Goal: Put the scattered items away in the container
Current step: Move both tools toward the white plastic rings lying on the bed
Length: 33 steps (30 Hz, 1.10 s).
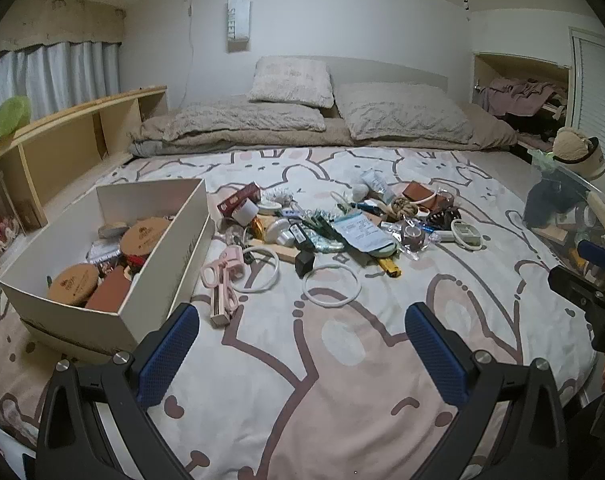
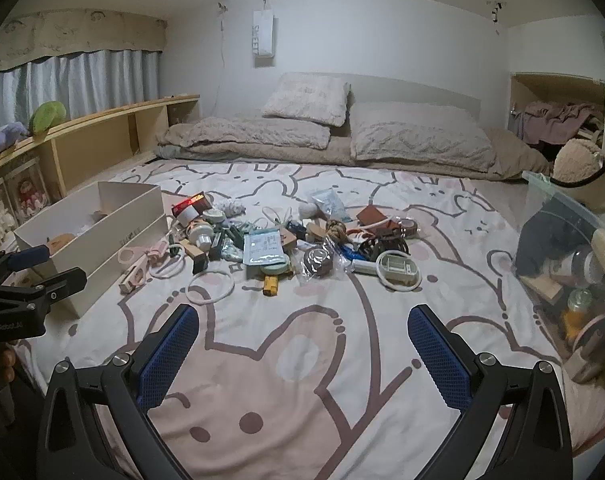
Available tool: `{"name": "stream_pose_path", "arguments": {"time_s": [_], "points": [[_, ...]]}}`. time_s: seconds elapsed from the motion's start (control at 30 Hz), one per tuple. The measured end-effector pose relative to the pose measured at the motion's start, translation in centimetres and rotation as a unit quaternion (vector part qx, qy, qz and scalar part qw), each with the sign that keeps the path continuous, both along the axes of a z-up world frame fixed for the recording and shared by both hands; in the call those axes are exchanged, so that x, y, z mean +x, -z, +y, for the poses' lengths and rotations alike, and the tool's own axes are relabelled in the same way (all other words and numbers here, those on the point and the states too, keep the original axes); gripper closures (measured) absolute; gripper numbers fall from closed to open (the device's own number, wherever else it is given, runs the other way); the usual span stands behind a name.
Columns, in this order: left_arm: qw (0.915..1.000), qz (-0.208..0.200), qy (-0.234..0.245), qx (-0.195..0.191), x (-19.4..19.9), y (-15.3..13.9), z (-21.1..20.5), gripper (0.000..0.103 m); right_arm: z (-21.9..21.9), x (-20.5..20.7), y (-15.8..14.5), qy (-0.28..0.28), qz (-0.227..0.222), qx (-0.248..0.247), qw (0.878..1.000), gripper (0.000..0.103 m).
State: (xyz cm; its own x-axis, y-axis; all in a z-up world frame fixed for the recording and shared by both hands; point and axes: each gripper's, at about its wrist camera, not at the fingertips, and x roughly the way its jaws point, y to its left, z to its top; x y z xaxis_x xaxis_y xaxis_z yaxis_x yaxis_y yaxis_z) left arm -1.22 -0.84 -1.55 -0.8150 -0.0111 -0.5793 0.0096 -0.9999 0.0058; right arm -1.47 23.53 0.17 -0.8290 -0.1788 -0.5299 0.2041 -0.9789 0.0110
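A pile of small scattered items [image 1: 334, 224] lies mid-bed on the rabbit-print cover; it also shows in the right wrist view [image 2: 294, 240]. Nearest items are a white ring [image 1: 331, 285], a pink curler tool [image 1: 221, 284] and a round white mirror [image 2: 398, 271]. A white cardboard box [image 1: 170, 256] at the left holds round wooden lids and other items; it also shows in the right wrist view [image 2: 114, 232]. My left gripper [image 1: 302, 352] is open and empty, short of the pile. My right gripper [image 2: 302, 354] is open and empty, also short of it.
A clear plastic bin [image 2: 562, 248] with bottles and odds stands at the right bed edge. Pillows [image 1: 402, 110] and a folded blanket lie at the head. A wooden shelf [image 1: 74, 136] runs along the left wall. A plush toy [image 2: 578, 160] sits far right.
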Motion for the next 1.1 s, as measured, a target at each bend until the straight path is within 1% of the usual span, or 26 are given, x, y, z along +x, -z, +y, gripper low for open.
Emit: {"name": "stream_pose_path", "arguments": {"time_s": [0.37,0.53,0.8,0.97,1.1], "points": [[0.9995,-0.032,0.000,0.005,-1.8,2.9,-0.2,0.000,-0.3,-1.7,2.3,-0.004,-0.034,-0.004,0.999,0.000],[0.9984,-0.056,0.008,0.011,-2.8,4.6,0.0,0.000,-0.4,-2.6,3.6,-0.006,-0.051,-0.006,0.999,0.000],[0.9956,-0.091,0.022,0.008,-4.7,6.9,1.1,0.000,-0.2,-4.0,5.6,-0.007,-0.082,-0.007,0.997,0.000],[0.9937,-0.106,0.035,0.000,-6.1,7.7,1.6,0.000,0.4,-5.0,6.6,-0.007,-0.100,0.001,0.995,0.000],[0.9918,-0.119,0.046,0.003,-7.7,8.3,1.9,0.000,1.0,-5.8,7.5,-0.012,-0.120,-0.003,0.993,0.000]]}}
